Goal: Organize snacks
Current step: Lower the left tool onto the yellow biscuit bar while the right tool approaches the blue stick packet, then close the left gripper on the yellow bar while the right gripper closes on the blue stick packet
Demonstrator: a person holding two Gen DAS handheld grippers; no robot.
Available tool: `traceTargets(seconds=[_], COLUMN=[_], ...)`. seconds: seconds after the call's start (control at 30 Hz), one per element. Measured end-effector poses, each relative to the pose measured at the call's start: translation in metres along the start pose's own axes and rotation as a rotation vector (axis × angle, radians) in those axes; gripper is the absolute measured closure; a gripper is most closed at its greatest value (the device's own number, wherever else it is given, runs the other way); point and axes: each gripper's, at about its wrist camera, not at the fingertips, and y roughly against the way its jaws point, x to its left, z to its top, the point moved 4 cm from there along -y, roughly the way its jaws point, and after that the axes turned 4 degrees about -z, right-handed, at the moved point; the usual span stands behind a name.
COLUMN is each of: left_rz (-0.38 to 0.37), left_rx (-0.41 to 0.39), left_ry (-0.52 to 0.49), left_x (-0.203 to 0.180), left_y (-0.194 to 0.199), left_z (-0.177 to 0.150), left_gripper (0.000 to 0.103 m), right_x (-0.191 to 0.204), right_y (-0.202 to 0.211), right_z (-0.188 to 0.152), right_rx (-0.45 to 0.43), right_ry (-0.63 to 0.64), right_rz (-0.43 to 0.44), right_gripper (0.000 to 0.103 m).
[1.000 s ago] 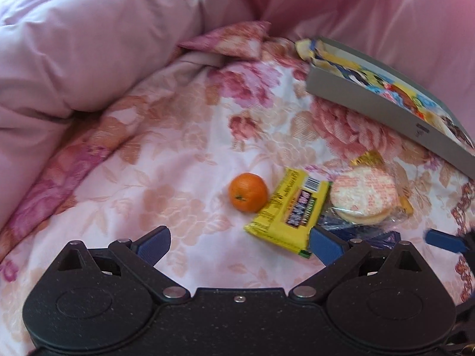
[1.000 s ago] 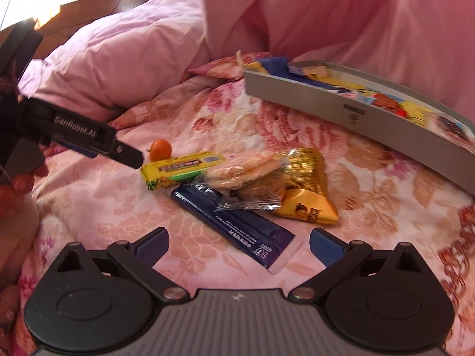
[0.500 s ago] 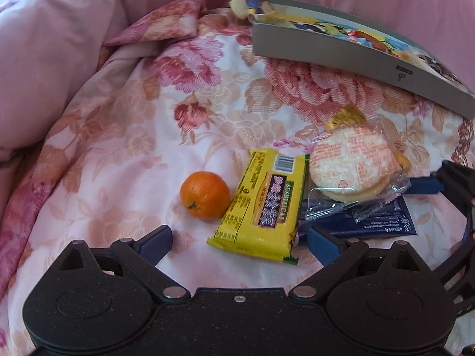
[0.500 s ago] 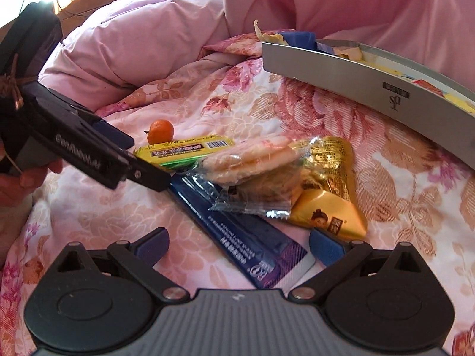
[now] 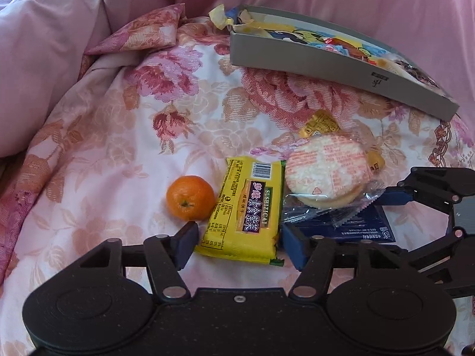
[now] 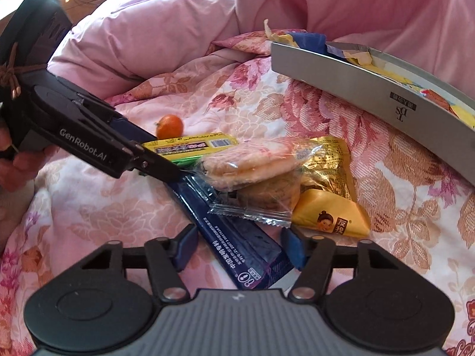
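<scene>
Loose snacks lie on a floral bedspread: a small orange (image 5: 190, 197), a yellow biscuit pack (image 5: 248, 209), a clear pack of round rice crackers (image 5: 326, 175), a gold and yellow packet (image 6: 331, 190) and a dark blue flat packet (image 6: 237, 237). My left gripper (image 5: 239, 244) is open, with its fingers on either side of the near end of the yellow pack. My right gripper (image 6: 239, 244) is open, with its fingers on either side of the near end of the blue packet. A grey box (image 5: 326, 59) holding colourful snacks lies behind.
Pink quilt folds (image 5: 44, 44) rise to the left and behind. The grey box (image 6: 371, 95) lies at the back right. Both grippers are close together over the pile; the left one shows in the right wrist view (image 6: 89, 142).
Both grippers have moved forward and down onto the snack pile. The left one now straddles the yellow pack and the right one the blue packet. Both jaws have narrowed somewhat.
</scene>
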Motion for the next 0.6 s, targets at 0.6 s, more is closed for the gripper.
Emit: traceTargets(seconds=[0.6], left_rz=[-0.032], left_rx=[0.128], left_ry=[0.108], left_x=[-0.018], left_y=[0.021], left_z=[-0.026], left_gripper=[0.05], right_x=[0.032], right_y=[0.036], right_z=[-0.015], right_rx=[0.109], right_ry=[0.009], right_rz=[-0.038], right_gripper=[0.056])
